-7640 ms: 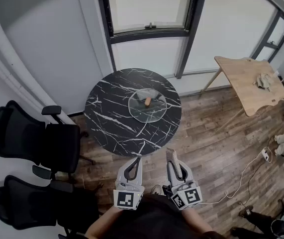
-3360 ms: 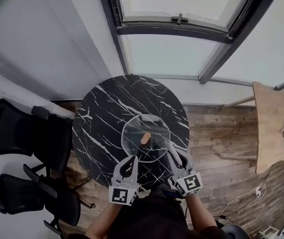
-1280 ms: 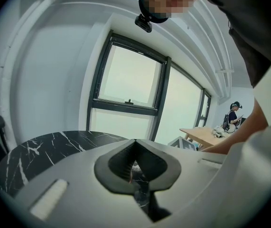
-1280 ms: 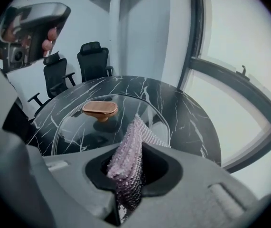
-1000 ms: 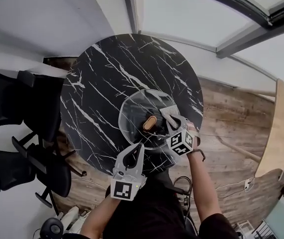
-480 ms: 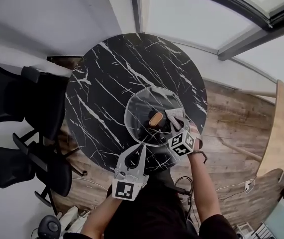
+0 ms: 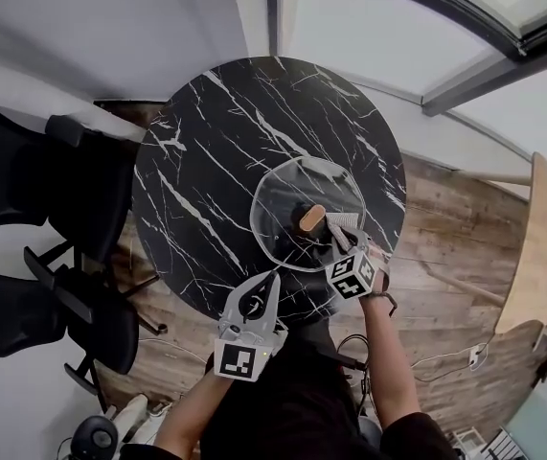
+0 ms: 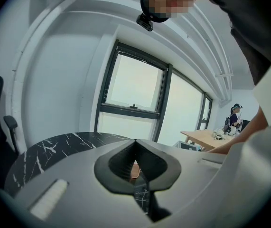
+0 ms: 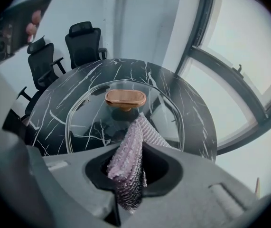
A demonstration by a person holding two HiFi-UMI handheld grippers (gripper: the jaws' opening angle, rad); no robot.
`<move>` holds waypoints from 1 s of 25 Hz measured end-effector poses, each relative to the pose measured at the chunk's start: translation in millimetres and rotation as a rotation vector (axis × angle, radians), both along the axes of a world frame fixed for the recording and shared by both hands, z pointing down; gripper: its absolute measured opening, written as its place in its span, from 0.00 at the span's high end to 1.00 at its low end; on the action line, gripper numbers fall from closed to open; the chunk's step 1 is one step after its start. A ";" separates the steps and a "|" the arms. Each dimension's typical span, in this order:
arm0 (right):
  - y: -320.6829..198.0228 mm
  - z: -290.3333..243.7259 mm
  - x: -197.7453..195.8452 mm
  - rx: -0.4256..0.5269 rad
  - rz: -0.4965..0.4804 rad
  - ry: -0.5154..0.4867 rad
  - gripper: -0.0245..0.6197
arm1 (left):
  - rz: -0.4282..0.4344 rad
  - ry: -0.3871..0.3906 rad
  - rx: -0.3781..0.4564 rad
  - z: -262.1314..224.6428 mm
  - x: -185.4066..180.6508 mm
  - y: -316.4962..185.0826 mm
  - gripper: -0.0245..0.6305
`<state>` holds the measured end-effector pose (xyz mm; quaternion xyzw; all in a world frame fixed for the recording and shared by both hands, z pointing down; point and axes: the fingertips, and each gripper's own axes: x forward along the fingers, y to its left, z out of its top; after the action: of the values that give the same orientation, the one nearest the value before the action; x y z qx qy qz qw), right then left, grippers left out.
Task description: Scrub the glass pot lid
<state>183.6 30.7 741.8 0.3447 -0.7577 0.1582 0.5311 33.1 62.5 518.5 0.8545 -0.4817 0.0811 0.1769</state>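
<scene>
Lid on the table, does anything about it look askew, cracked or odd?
Nothing stands out. The lid lies flat on the table, knob up, with no crack visible. The right gripper holds a cloth over it.

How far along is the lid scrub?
Done: the right gripper is shut on the cloth, held over the lid on the table. In hand: the approach; contact is unclear. Left: the scrubbing itself. The left gripper is shut, empty, at the table edge.
</scene>
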 end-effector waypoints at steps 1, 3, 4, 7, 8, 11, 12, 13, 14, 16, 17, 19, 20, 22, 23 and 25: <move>2.5 0.0 -1.5 -0.005 0.012 -0.003 0.85 | 0.000 0.003 0.003 -0.6 -2.2 1.1 0.96; 7.4 0.3 -4.9 -0.014 0.035 -0.008 0.85 | 0.003 0.007 0.007 -1.5 -6.3 3.4 0.96; 10.1 0.7 -6.3 -0.018 0.045 -0.007 0.85 | 0.007 0.007 0.010 -2.1 -8.0 4.6 0.96; 17.6 1.6 -10.5 -0.032 0.057 0.006 0.85 | 0.011 0.009 0.009 -3.9 -13.0 8.1 0.96; 19.3 1.6 -12.3 -0.036 0.057 0.011 0.85 | 0.011 0.011 0.011 -4.8 -15.0 8.8 0.96; 22.4 0.9 -17.7 -0.052 0.066 0.023 0.85 | 0.015 0.011 0.017 -6.6 -20.9 10.8 0.96; 22.9 0.7 -19.2 -0.057 0.071 0.027 0.85 | 0.019 0.010 0.022 -7.4 -22.7 11.3 0.96; 23.5 0.7 -20.9 -0.062 0.076 0.031 0.85 | 0.023 0.008 0.030 -8.6 -24.5 11.8 0.96; 24.6 0.8 -22.9 -0.068 0.082 0.035 0.85 | 0.027 0.007 0.037 -9.6 -26.4 12.6 0.96; 27.7 1.4 -27.9 -0.079 0.096 0.041 0.85 | 0.036 0.004 0.037 -9.5 -31.0 15.6 0.96; 29.2 1.8 -30.9 -0.084 0.103 0.043 0.85 | 0.041 0.002 0.035 -9.0 -33.6 16.9 0.96; 31.8 2.4 -37.4 -0.090 0.116 0.045 0.85 | 0.047 -0.001 0.036 -9.3 -38.8 18.1 0.96; 33.3 2.5 -40.7 -0.093 0.122 0.046 0.85 | 0.047 0.000 0.039 -10.1 -41.3 18.1 0.96; 36.5 2.9 -46.7 -0.099 0.139 0.046 0.85 | 0.050 0.001 0.041 -11.5 -46.4 18.5 0.96; 37.3 3.2 -49.3 -0.100 0.149 0.045 0.85 | 0.050 0.004 0.039 -12.1 -49.5 18.4 0.96; 36.9 3.6 -53.6 -0.102 0.177 0.040 0.85 | 0.046 0.014 0.039 -13.7 -56.3 16.8 0.96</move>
<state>130.0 67.6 745.4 0.3858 -0.7045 0.2358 0.5471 -23.2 79.2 504.8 0.8692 -0.4621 0.0699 0.1617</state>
